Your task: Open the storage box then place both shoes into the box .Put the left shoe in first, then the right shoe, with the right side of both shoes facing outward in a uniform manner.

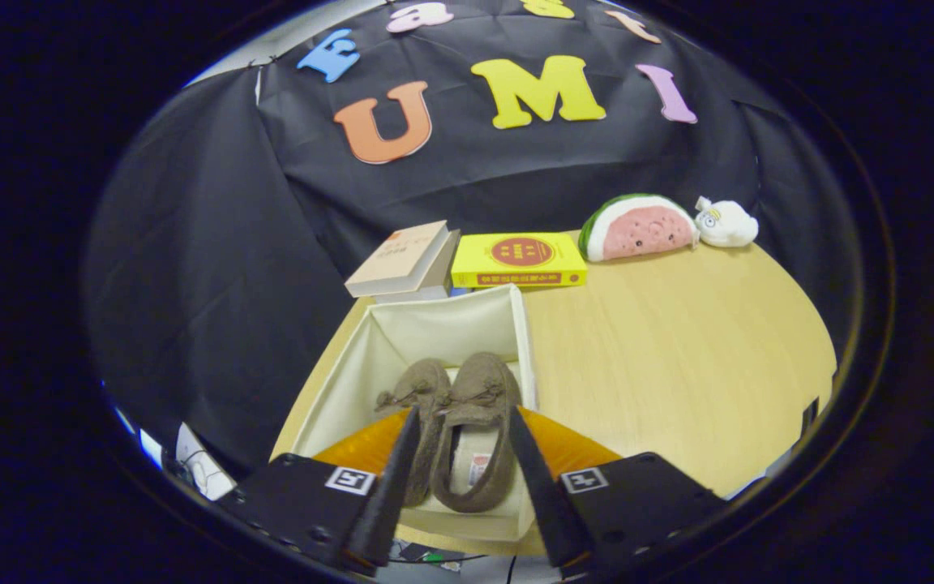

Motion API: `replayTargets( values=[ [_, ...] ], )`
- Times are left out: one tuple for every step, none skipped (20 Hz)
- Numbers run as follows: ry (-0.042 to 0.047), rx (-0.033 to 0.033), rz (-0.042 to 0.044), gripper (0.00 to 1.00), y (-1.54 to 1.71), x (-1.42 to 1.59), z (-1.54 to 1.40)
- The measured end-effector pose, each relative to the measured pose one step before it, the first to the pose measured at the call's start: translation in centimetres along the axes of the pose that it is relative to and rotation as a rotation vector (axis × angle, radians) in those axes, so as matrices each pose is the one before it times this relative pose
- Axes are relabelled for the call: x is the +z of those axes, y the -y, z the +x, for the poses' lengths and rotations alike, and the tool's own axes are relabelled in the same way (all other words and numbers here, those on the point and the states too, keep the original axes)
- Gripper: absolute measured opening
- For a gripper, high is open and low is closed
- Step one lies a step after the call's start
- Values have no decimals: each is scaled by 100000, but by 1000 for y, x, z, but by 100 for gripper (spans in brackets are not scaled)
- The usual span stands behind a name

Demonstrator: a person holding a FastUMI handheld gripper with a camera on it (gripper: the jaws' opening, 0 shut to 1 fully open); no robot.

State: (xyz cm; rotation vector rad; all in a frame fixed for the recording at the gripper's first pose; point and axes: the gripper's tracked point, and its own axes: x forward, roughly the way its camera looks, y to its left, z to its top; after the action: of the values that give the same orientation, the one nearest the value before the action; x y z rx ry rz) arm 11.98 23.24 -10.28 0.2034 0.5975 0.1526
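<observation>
Gripper (459, 422) fingers spread wide around the right shoe (475, 430), gripping nothing — shoe could tip against the left shoe (418, 389), at nine o'clock in the storage box (402, 332).

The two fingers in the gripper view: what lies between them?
In the gripper view, the right-hand brown shoe lies between the fingers, inside the open storage box, beside the other shoe. The gripper is open.
</observation>
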Motion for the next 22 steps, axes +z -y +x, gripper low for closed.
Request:
replayTargets(
  values=[
    [1524, -2068, -1268, 80, 654, -58, -681],
    [1057, -369, -1268, 92, 244, -132, -525],
    [1184, 94, -1121, 95, -84, 65, -425],
    [1970, 1, -1020, 95, 234, 235, -583],
    [2689, -691, -1158, 96, 364, 325, -636],
    [3314, -994, -1122, 97, 537, 514, -708],
    [3658, -1386, -1103, 97, 471, 489, -745],
    [3694, -1602, -1187, 97, 587, 458, -729],
    [3967, -1562, -1005, 97, 592, 526, -843],
    [2880, -911, -838, 96, 448, 430, -616],
    [2968, -1087, -880, 96, 547, 384, -673],
    [2692, -1042, -1031, 96, 635, 404, -560],
    [3014, -1573, -1136, 96, 826, 392, -735],
    [2284, -1737, -948, 96, 795, 314, -552],
    [2630, -1813, -1167, 96, 935, 308, -567],
    [1870, -1305, -718, 96, 668, 301, -372],
    [1985, -1535, -488, 96, 925, 249, -278],
    [477, -1179, 253, 96, 718, 45, -181],
    [868, -1453, 360, 96, 864, 65, -228],
    [766, -1527, 218, 96, 908, 190, -214],
    [971, -843, -120, 96, 880, 117, -238],
    [1707, -189, 92, 96, 395, -20, 0]
  ],
)
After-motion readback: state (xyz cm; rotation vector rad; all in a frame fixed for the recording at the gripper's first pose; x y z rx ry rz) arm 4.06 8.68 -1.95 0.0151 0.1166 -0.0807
